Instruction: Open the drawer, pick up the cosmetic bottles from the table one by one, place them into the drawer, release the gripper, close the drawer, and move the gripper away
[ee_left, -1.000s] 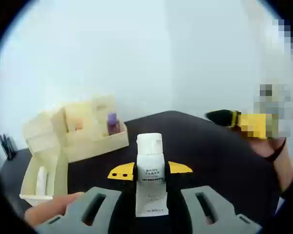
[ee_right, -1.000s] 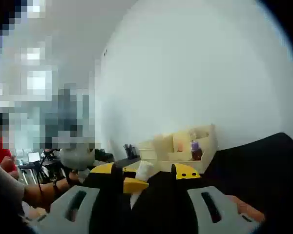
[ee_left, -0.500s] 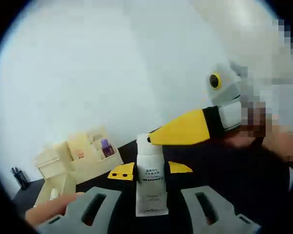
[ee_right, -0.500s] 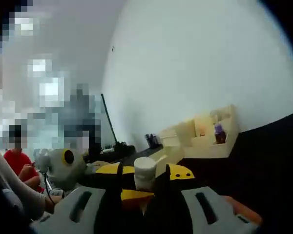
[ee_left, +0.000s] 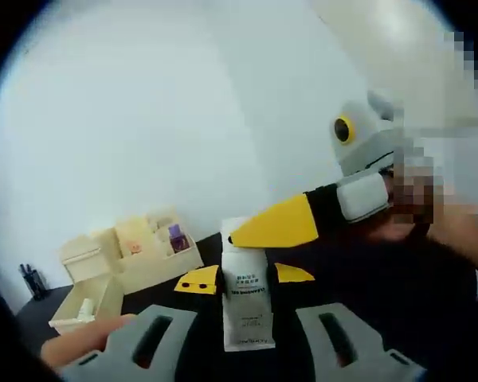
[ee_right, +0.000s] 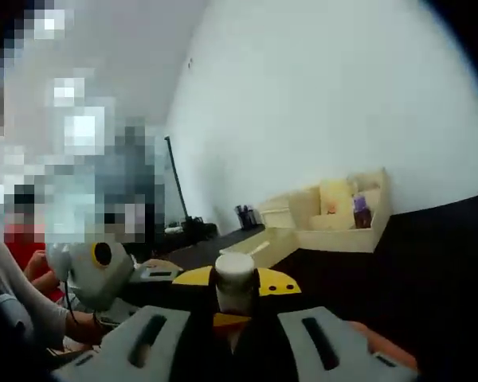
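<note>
Going left to right in the left gripper view: the open drawer [ee_left: 88, 306] sits pulled out at the far left of the black bench [ee_left: 430, 318] with something pale already lying in it, and the wooden organizer [ee_left: 147, 248] is right behind it. Mid-frame, the left gripper [ee_left: 245, 280] has its jaws clamped on a white cosmetic bottle [ee_left: 244, 306], held upright. The right gripper [ee_left: 275, 225] pokes in from the right, its yellow tip at the bottle's cap; in its own view its jaws sit either side of the cap, but I can't tell whether they're gripping. Looks like a mid-air handoff or carry step; next is probably getting the bottle over the drawer and lowering it in.
</note>
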